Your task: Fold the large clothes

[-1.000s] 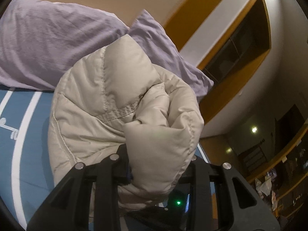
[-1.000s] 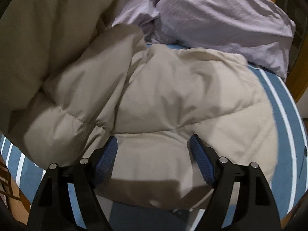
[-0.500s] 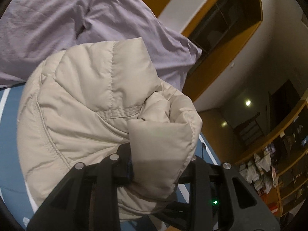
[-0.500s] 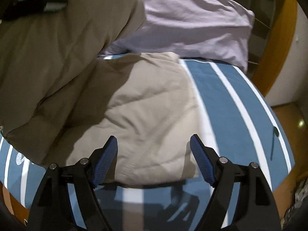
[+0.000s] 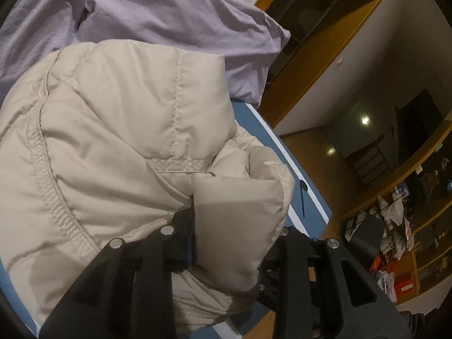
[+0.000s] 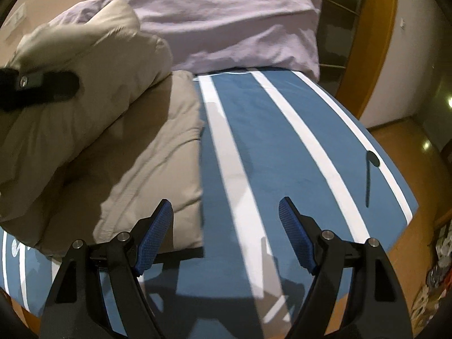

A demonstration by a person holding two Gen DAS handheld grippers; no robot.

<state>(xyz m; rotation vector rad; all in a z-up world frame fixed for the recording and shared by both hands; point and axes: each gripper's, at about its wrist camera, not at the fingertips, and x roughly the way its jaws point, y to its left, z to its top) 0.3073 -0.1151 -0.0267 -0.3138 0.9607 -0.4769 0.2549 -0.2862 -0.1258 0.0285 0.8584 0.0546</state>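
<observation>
Beige quilted puffer jacket point(image 5: 118, 141) lay bunched on the blue-and-white striped bed point(image 6: 282, 147), one padded fold lifted. Left gripper point(image 5: 237, 234) jaws were clamped on that fold. Right gripper point(image 6: 226, 234) jaws stood apart, holding nothing, just beside the jacket's flat lower layer. Lilac pillows point(image 6: 226, 19) sat behind.

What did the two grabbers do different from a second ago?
The right gripper swung off the puffy beige jacket toward the bare striped blue sheet, jaws open and empty throughout. The left gripper stayed shut on its bunch of jacket, drifting slightly. The purple pillow stayed put.
</observation>
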